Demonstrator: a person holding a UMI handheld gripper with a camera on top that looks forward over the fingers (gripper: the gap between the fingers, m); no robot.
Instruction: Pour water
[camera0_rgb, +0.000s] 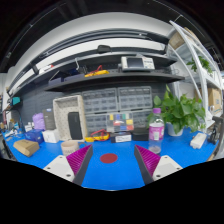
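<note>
In the gripper view, the gripper (110, 163) is hovering low over a bright blue table top (118, 172), its two fingers spread wide and gripping nothing. The magenta pads (148, 160) on the inner faces of the fingers are facing each other across a broad stretch of bare blue surface.

Between the fingers, just ahead of the tips at about twelve o'clock, a flat dark red round disc (109, 157) is lying on the table. Beyond the fingers, at roughly one o'clock, a clear plastic water bottle with a pink cap (156, 127) is standing upright near the far edge of the table, well apart from the gripper. Just beside it, at two o'clock, a leafy green potted plant (184, 109) is spreading its foliage. At about eleven o'clock, a small pale pink cup (70, 147) is sitting on the blue surface just past the left finger.

Behind the table, a grey cabinet of small drawers (118, 100) is standing under a long dark shelf (105, 76), on which a few small items are resting; those are too small to identify.
</note>
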